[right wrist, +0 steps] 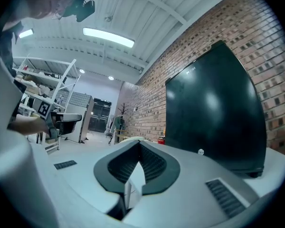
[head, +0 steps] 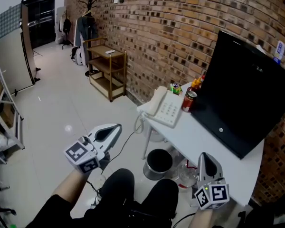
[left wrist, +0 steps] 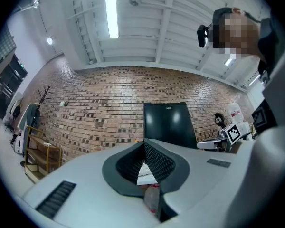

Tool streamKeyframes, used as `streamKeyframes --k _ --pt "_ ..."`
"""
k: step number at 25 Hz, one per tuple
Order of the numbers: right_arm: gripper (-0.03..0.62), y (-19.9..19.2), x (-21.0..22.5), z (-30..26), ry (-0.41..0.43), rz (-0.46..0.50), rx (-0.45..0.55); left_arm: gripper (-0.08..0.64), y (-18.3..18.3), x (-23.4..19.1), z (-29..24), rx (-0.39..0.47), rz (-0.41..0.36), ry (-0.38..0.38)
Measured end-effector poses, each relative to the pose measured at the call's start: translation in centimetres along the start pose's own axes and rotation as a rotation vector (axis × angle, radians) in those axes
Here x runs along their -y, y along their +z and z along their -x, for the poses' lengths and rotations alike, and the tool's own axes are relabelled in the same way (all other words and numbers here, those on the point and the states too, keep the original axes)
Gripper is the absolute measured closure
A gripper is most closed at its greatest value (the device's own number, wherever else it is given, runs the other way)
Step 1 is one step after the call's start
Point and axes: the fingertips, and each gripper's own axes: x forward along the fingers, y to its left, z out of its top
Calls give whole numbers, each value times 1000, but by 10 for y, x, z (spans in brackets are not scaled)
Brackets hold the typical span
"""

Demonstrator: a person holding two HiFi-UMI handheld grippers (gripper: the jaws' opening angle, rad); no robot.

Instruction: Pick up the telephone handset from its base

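Note:
The white telephone (head: 167, 109) sits at the left end of a white table (head: 204, 139), its handset (head: 156, 100) lying on the base's left side. My left gripper (head: 116, 128) hangs over the floor, short of the table's left end and well apart from the phone; its jaws are shut and empty. My right gripper (head: 204, 156) is at the table's near edge, to the right of the phone, jaws together with nothing between them. In the left gripper view the shut tips (left wrist: 144, 143) point toward the table. In the right gripper view the tips (right wrist: 139, 145) also meet.
A large black monitor (head: 244, 94) leans on the brick wall behind the table. A red can (head: 188, 100) and small bottles stand right of the phone. Under the table is a dark bin (head: 157, 163). A wooden shelf (head: 107, 68) stands further along the wall.

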Motion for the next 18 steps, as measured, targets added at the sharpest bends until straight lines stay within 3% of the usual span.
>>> streamKeyframes --k 3,9,18 --pt "583 2 14 -15 -29 4 3 560 -6 -9 -22 -20 7 -16" --pt "583 7 31 -43 -54 18 3 560 -4 -30 -67 22 4 2" --pt "583 7 55 -79 -42 13 -8 560 -25 -55 -139 -80 -57 36"
